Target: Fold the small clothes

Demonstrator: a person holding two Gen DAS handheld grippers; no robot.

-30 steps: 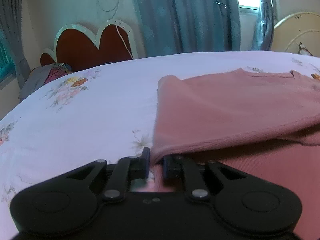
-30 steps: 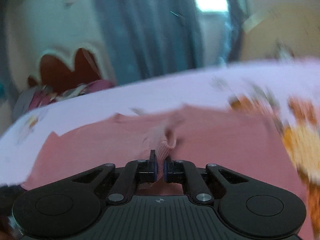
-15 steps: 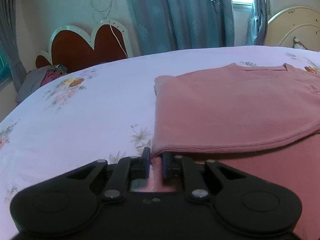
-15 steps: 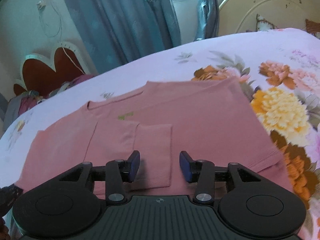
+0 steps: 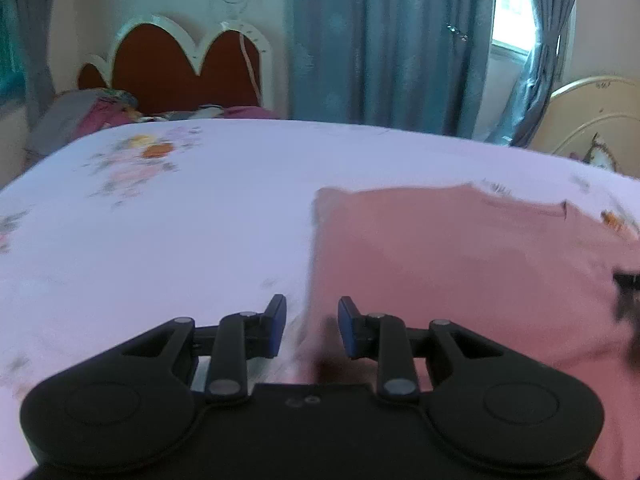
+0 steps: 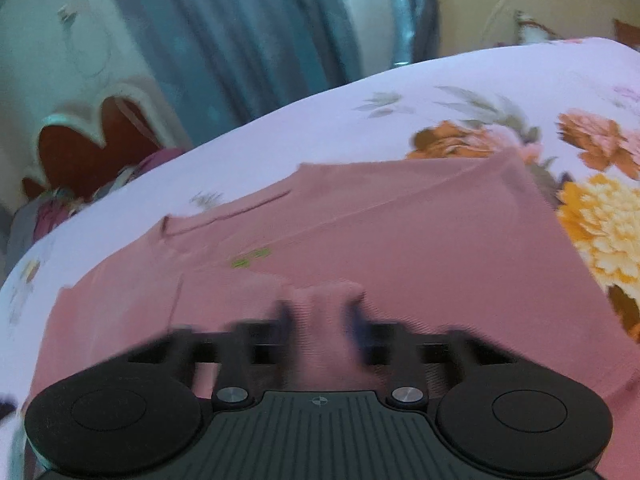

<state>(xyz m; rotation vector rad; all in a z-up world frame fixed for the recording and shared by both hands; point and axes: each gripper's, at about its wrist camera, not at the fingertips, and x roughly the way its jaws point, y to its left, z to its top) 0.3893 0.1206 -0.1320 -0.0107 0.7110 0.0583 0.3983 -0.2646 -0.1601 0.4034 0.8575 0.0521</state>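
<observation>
A pink knit top (image 5: 460, 256) lies folded on a floral bedsheet (image 5: 180, 220). My left gripper (image 5: 312, 326) is open and empty over the top's left folded edge. In the right wrist view the top (image 6: 420, 232) spreads flat, with its neckline at the far left. My right gripper (image 6: 320, 320) is blurred. A raised bunch of pink fabric (image 6: 320, 304) stands between its fingers, which are partly closed around it. I cannot tell if they grip it.
A red heart-shaped headboard (image 5: 180, 68) and a pile of clothes (image 5: 92, 112) stand beyond the far left bed edge. Blue curtains (image 5: 380, 40) hang behind. A cream bed end (image 5: 592, 120) is at the right.
My left gripper has let go of the top's edge and opened. My right gripper let go of the fabric earlier, and its fingers have now come closer around a bunch of fabric.
</observation>
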